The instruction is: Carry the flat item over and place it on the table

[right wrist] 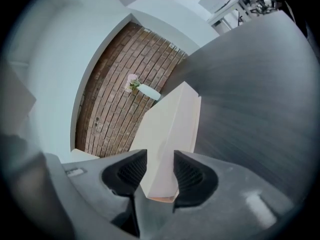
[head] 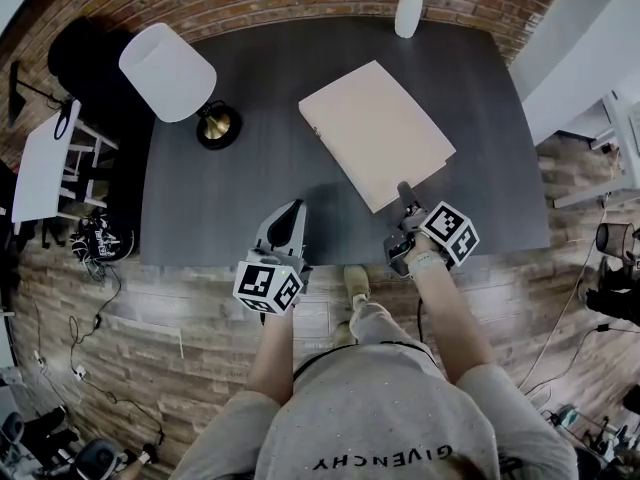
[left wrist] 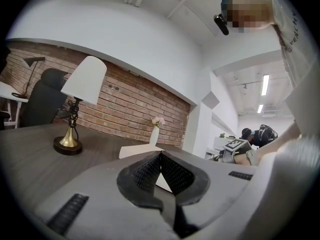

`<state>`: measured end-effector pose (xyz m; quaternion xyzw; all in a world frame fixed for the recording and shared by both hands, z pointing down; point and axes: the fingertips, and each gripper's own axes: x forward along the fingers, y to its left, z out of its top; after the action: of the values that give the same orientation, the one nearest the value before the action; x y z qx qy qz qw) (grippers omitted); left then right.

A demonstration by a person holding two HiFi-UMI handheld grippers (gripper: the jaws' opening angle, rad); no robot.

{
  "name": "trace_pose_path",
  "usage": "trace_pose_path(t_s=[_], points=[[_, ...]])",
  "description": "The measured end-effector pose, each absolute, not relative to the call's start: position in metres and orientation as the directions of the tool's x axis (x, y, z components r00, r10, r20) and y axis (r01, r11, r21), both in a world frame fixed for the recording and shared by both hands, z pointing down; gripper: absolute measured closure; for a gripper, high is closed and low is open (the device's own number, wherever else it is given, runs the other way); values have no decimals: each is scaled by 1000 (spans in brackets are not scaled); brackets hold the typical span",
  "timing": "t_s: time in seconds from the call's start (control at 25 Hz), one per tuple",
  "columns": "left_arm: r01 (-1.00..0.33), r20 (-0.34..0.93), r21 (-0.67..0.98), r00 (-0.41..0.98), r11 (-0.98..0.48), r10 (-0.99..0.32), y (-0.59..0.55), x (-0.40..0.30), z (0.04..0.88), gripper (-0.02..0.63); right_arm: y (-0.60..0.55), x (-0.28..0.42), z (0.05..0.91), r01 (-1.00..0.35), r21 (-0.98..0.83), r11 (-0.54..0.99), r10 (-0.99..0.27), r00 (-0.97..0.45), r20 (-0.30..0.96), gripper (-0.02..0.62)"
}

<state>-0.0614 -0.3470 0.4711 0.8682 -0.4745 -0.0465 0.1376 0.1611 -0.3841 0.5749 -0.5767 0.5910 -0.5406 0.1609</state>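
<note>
Flat box: a pale beige flat cardboard box (head: 375,133), rectangular and crisp-edged, sits askew on the right half of the surface.
Surface: a dark grey, matte, wood-grained tabletop (head: 250,98).
Right hand-held gripper (head: 404,193): clamped on the box's near corner, with ribbed black pads against both faces. A corner grip probably suits so thin a thing.
Left hand-held gripper (head: 294,208): jaws together on nothing, level at the near edge, left of the box and apparently kept clear.
Stage: the box seems already placed. Whether its near corner is raised I cannot tell.
Neighbours: a white-shaded brass lamp (head: 170,73) far left and a white vase (head: 408,10) at the far edge, both well apart.
</note>
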Motion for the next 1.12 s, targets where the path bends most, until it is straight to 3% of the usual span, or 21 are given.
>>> trace_pose_path(t_s=[0.24, 0.44, 0.76, 1.12], points=[[-801, 45, 278, 562, -530, -826, -335, -57, 468, 607, -369, 164, 566, -560, -799, -217, -861, -276, 427, 538], [-801, 57, 269, 567, -534, -822, -327, -59, 469, 607, -359, 160, 553, -637, -758, -142, -866, -291, 407, 596], [-820, 50, 253, 542, -514, -839, -318, -74, 466, 607, -342, 150, 508, -849, -511, 137, -886, -336, 320, 597], [-842, 20, 216, 510, -495, -860, -311, -100, 445, 607, -313, 146, 450, -904, -188, 384, -877, -421, 233, 597]])
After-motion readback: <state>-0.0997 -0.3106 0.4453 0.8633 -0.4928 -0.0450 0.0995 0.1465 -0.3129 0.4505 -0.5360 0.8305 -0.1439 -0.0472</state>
